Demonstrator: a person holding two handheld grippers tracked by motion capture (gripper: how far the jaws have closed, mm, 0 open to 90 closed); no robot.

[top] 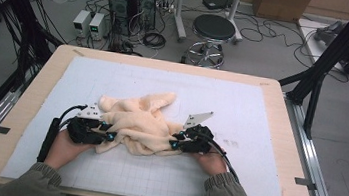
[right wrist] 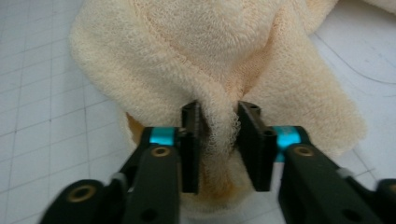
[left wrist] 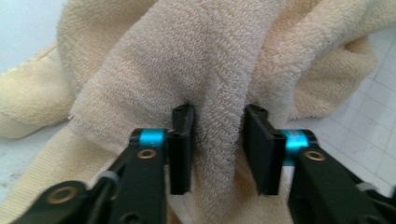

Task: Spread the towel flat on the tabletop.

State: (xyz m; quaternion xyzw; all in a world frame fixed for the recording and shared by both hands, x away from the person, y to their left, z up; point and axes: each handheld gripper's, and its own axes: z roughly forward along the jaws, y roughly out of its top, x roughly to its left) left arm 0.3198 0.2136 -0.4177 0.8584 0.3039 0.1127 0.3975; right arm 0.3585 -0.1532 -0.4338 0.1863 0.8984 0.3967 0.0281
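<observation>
A cream-coloured terry towel [top: 136, 123] is seen crumpled in a loose heap, spread between the left gripper [top: 107, 135] and the right gripper [top: 175, 143]. A thick fold of looped pile is pinched between the left gripper's [left wrist: 218, 140] jaws, the cloth rising beyond them in broad ridges. A narrower, gathered fold with a stitched hem is clamped between the right gripper's [right wrist: 218, 140] jaws, the rest draped away behind. One twisted end is stretched away from both grippers.

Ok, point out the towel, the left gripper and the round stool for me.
towel [top: 139, 124]: high view, middle of the crumpled cream heap.
left gripper [left wrist: 218, 140]: left gripper view, between its fingertips, on the pinched fold.
round stool [top: 214, 27]: high view, black seat.
</observation>
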